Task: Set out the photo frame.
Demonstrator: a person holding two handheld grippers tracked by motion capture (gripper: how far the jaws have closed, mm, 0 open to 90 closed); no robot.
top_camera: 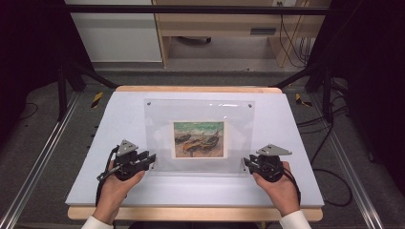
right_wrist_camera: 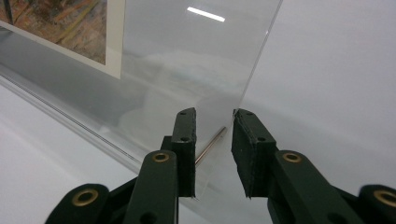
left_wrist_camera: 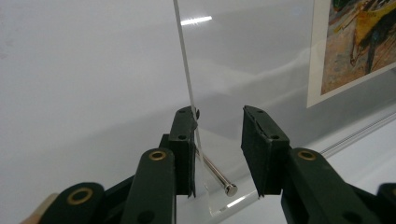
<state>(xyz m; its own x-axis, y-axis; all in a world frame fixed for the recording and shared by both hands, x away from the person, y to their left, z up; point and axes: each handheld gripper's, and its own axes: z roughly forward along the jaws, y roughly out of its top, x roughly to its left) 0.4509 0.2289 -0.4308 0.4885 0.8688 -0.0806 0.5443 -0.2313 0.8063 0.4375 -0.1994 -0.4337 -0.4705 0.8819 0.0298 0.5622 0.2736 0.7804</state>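
high view: unlabelled acrylic frame (top_camera: 199, 138), boat print (top_camera: 198, 139)

Glossy clear acrylic frame (top_camera: 199, 136), polished metal pin (left_wrist_camera: 215, 173).

The right gripper (right_wrist_camera: 214, 154) has its black fingers (right_wrist_camera: 184, 149) spread apart around the lower corner of a clear acrylic frame (right_wrist_camera: 196, 70). A metal pin (right_wrist_camera: 211, 145) runs between them. A painted print (right_wrist_camera: 60, 23) sits at upper left, over the white surface (right_wrist_camera: 336, 70).

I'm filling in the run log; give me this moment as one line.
left gripper: open at frame left corner, pin between jaws | right gripper: open at right corner | picture inside frame
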